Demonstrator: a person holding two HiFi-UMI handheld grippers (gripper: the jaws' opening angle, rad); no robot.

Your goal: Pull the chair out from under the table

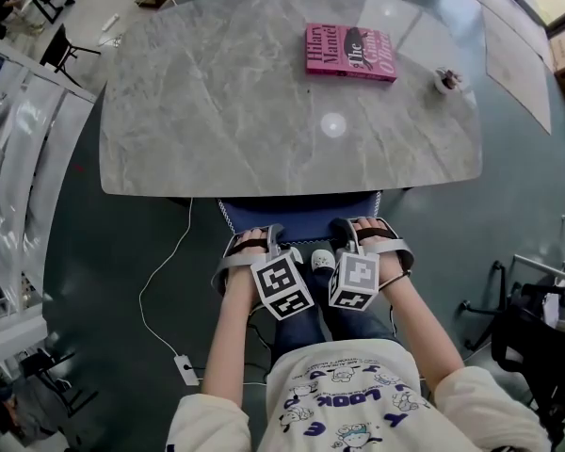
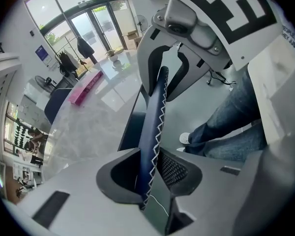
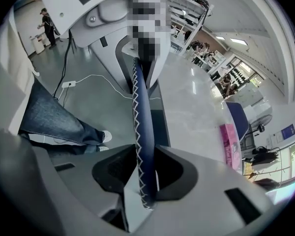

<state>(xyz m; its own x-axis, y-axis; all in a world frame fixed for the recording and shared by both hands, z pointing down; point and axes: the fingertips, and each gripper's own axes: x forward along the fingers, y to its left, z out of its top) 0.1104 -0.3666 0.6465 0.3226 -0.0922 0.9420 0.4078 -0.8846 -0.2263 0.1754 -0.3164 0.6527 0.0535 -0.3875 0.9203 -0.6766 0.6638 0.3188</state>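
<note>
Chair (image 1: 301,217), navy, tucked under table (image 1: 217,92): backrest top edge (white zigzag stitching) clamped by left gripper (image 1: 255,239) and right gripper (image 1: 362,231), side by side.

Floor (image 1: 94,252) was dark grey, white cable (image 1: 156,285) ran across it to power strip (image 1: 186,369), glass doors (image 2: 91,26) let in daylight, white shelves (image 1: 24,186) stood at left

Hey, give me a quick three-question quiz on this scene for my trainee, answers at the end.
1. True or false: the book lies on the floor.
2. Both the left gripper and right gripper are closed on: A a cable, B the chair back, C a shoe.
3. What is the chair tucked under?
Key: 1 false, it's on the table; 2 B; 3 the table.
</note>
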